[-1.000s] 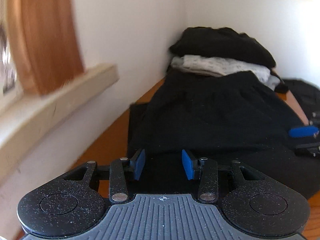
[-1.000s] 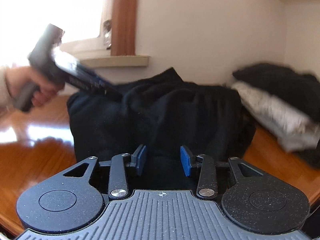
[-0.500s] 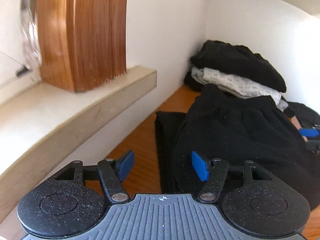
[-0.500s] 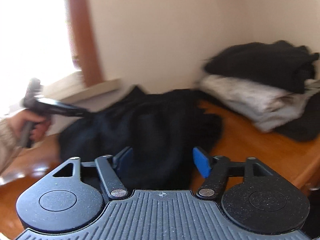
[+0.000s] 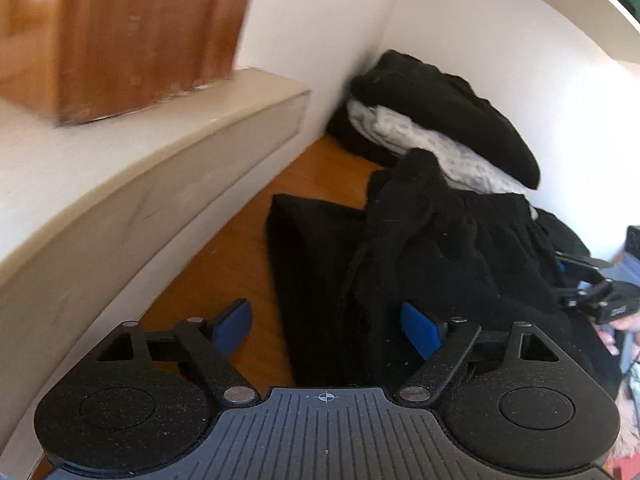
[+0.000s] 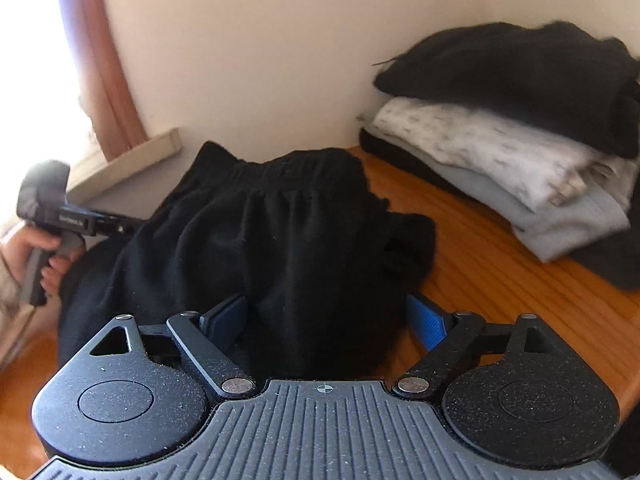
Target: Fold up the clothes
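Two handheld two-finger grippers: left gripper point(image 5: 326, 326), right gripper point(image 6: 326, 320). Four blue rubber finger pads, two per gripper. One loose black fabric garment point(image 6: 272, 240) with gathered waistband, on one glossy wooden tabletop point(image 6: 500, 280). One stack of folded clothes point(image 6: 520, 152) in corner: at least four layers visible, black knit on top, white patterned, pale grey, dark at bottom. One beige window ledge point(image 5: 160, 176). One person's hand point(image 6: 44, 256) on left gripper's handle.

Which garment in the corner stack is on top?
The black one; the pale patterned one lies under it, with a grey one lower still.
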Action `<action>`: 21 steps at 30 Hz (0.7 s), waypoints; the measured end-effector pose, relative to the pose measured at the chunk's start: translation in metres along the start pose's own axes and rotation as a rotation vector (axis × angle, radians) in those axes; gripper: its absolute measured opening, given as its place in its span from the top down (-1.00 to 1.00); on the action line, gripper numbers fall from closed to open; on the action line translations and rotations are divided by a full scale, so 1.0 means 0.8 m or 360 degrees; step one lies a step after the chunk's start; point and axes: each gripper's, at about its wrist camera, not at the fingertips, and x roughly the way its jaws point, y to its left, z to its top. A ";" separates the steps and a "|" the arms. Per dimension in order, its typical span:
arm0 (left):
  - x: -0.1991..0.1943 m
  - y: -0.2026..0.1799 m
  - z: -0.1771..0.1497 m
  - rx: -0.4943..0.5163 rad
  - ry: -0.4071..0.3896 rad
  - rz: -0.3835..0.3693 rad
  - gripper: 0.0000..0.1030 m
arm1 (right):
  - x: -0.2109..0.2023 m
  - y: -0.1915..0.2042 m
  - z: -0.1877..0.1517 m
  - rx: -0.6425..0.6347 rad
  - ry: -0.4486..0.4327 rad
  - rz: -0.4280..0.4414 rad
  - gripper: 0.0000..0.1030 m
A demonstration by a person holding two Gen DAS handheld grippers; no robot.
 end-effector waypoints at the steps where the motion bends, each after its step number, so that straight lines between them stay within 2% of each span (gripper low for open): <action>1: 0.003 -0.002 0.000 0.0013 0.0000 -0.0011 -0.61 | 0.004 0.004 0.000 -0.0033 0.0000 -0.0003 -0.63; 4: 0.010 -0.009 0.001 0.0063 0.0014 -0.0058 -0.46 | 0.007 0.006 0.000 -0.0048 -0.0001 0.0022 -0.33; 6: 0.013 -0.012 0.003 0.0073 0.0041 -0.0078 -0.29 | 0.008 0.008 0.003 -0.0046 0.0015 0.0034 -0.27; 7: 0.014 -0.012 0.005 0.0060 0.0056 -0.0108 -0.21 | 0.009 0.008 0.006 -0.0043 0.0038 0.0046 -0.16; 8: 0.015 -0.012 0.005 0.0050 0.0064 -0.0130 -0.04 | 0.011 0.008 0.010 -0.0026 0.0058 0.0072 0.09; 9: 0.015 -0.013 0.004 0.0051 0.0064 -0.0138 0.04 | 0.014 0.007 0.011 0.0013 0.0069 0.0119 0.17; 10: 0.015 -0.015 0.003 0.0052 0.0064 -0.0147 0.06 | 0.016 0.008 0.011 0.0027 0.0068 0.0137 0.23; 12: 0.013 -0.021 -0.001 0.0069 0.0029 -0.0145 0.34 | 0.017 0.015 0.009 -0.0006 0.0062 0.0119 0.28; 14: 0.008 -0.036 -0.007 0.0147 -0.0042 -0.0090 0.47 | 0.014 0.021 0.006 -0.0028 0.0035 0.0105 0.38; 17: 0.001 -0.065 -0.019 0.0298 -0.0144 0.0041 0.52 | 0.005 0.035 0.002 -0.0101 -0.0034 0.0043 0.47; 21: -0.012 -0.081 -0.025 0.0318 -0.0261 0.0075 0.54 | -0.014 0.062 -0.005 -0.0263 -0.0179 -0.0045 0.51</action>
